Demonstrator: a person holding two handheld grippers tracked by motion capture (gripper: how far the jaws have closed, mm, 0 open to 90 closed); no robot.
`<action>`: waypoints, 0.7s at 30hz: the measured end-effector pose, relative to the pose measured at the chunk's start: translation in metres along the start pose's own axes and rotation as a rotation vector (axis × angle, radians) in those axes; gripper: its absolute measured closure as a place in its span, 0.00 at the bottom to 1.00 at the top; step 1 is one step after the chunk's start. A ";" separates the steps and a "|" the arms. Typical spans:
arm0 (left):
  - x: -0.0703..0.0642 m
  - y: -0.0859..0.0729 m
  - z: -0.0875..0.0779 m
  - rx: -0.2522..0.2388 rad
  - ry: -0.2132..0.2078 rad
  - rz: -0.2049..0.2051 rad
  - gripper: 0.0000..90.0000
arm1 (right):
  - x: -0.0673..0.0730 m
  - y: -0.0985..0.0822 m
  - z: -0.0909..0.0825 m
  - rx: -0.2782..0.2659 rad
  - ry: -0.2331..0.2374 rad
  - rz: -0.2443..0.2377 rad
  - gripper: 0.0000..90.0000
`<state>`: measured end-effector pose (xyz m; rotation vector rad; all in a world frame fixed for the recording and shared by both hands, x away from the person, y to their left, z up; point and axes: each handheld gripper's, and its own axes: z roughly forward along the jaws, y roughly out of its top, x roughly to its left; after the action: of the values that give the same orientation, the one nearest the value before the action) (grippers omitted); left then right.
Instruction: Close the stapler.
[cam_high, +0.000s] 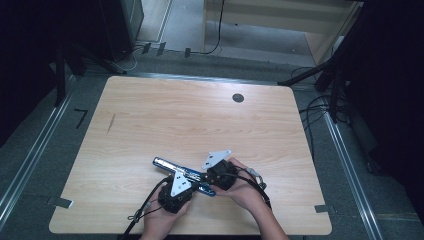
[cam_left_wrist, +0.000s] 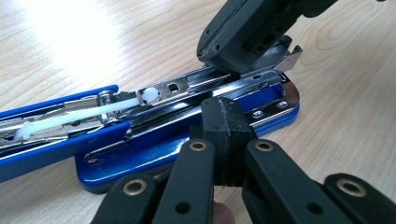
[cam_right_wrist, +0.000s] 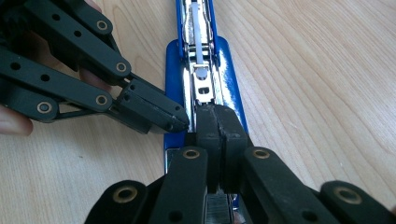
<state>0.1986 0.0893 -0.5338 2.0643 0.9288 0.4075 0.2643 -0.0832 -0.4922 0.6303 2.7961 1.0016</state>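
A: Stapler (cam_high: 182, 173), blue, opened flat near the table's front edge. Handling?
B: Stiff, metal rail slick, hinge floppy; I'd pin the blue base. Left gripper (cam_left_wrist: 224, 140) jaws closed empty against its side; right gripper (cam_right_wrist: 217, 140) pinched together over the rail end.
A: Surroundings?
B: Wood table (cam_high: 200, 115), cables on grey floor (cam_high: 320, 115).

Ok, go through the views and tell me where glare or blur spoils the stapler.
High view: dim surroundings, stapler small and soft. Left gripper view: strong glare on the table at upper left, stapler sharp. Right gripper view: evenly lit, bright reflections on its chrome rail.
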 end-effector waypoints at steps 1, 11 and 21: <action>0.000 0.000 0.000 0.001 0.001 -0.001 1.00 | 0.000 0.000 0.000 -0.001 -0.002 0.003 1.00; 0.002 -0.001 -0.002 -0.006 -0.003 -0.017 1.00 | 0.000 -0.002 -0.004 -0.018 -0.009 0.013 1.00; 0.012 -0.002 -0.012 -0.013 0.004 -0.045 1.00 | 0.001 0.005 -0.009 -0.074 -0.031 0.031 1.00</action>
<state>0.1985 0.1056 -0.5286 2.0283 0.9707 0.3931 0.2630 -0.0845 -0.4823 0.6757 2.7167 1.0860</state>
